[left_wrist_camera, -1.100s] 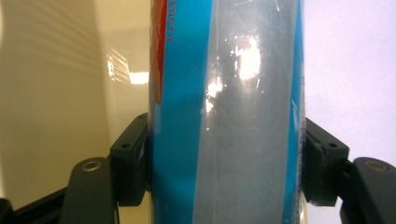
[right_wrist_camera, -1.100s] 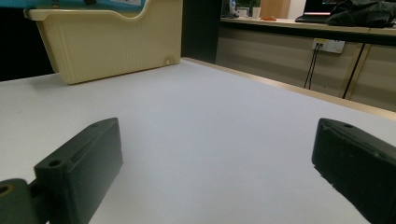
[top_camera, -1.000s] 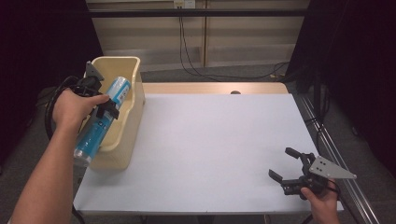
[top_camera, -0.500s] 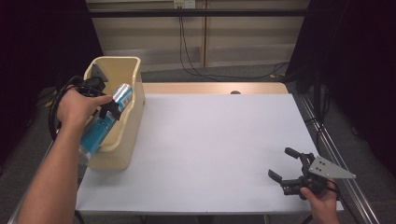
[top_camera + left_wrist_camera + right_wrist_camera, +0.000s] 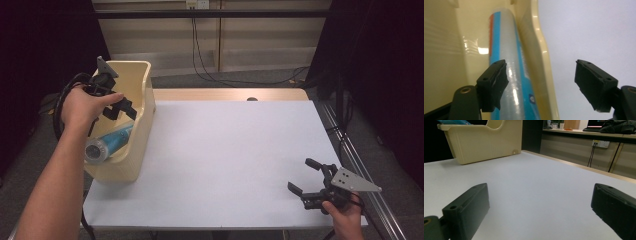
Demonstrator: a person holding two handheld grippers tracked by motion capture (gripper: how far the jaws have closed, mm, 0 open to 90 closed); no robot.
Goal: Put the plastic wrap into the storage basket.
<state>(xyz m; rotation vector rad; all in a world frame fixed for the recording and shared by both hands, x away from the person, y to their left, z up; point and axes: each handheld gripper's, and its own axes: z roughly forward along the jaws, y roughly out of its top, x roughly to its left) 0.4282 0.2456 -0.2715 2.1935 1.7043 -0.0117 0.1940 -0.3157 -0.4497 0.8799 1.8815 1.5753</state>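
A clear bottle with a blue label (image 5: 107, 142) lies slanted inside the cream plastic bin (image 5: 145, 100) at the table's left edge. My left gripper (image 5: 124, 106) hovers over the bin; its jaws have just been opening and now stand open, free of the bottle. In the left gripper view the bottle (image 5: 504, 50) rests against the bin's wall (image 5: 536, 62), below and beyond the left gripper (image 5: 546, 85). My right gripper (image 5: 300, 174) rests low near the table's front right corner, open and empty. The right gripper view looks past the right gripper (image 5: 539, 212) across the table to the bin (image 5: 481, 142).
The white tabletop (image 5: 225, 150) stretches between the bin and the right hand. A wooden strip (image 5: 225, 94) runs along its far edge, and a metal rail (image 5: 345, 145) along its right side. Cables (image 5: 210, 75) trail over the floor behind.
The left gripper let go of the bottle, which dropped from its upright slant in the jaws down into the bin. The right gripper has not moved.
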